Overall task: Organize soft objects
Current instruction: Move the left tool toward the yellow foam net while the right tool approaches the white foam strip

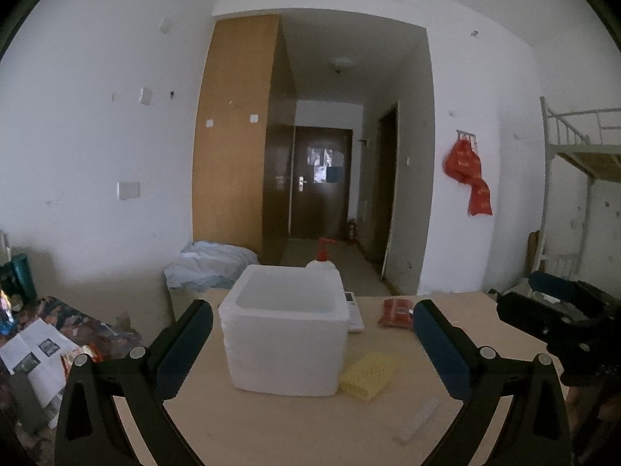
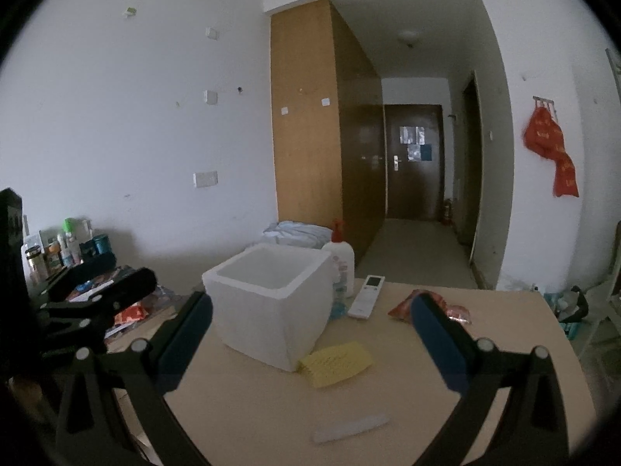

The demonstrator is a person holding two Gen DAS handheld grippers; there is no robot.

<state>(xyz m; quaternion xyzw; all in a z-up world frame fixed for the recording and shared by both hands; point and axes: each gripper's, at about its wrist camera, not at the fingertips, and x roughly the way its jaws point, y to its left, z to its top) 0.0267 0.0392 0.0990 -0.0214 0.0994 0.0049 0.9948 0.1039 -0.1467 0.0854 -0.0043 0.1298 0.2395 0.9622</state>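
Looking along our left gripper, we see its blue-padded jaws spread wide with nothing between them, framing the open white foam box that stands on the tan wooden table. We take that box as our landmark. Touching its near right corner lies the yellow waffle-textured soft sponge cloth, flat on the table. Further back, to the right of the box, sits a red crinkled snack packet, partly hidden by our right finger, and a white remote control peeks out just behind the box's right side. A red-capped white pump bottle stands behind the box. Our other tool shows dark at the right edge.

From the right gripper, likewise wide open and empty, the yellow cloth again rests against the box at its near right corner, nearer to this claw than to the left. The snack packet lies well to the right of the box, the remote between them. A pale translucent strip lies nearer us than the box.

We judge the cloth the first pick. To do it well, we would bring the right claw down over it from the side away from the box, press the pads low to catch its limp edge, then lift clear of the rim before releasing inside, taking care not to nudge the light box.
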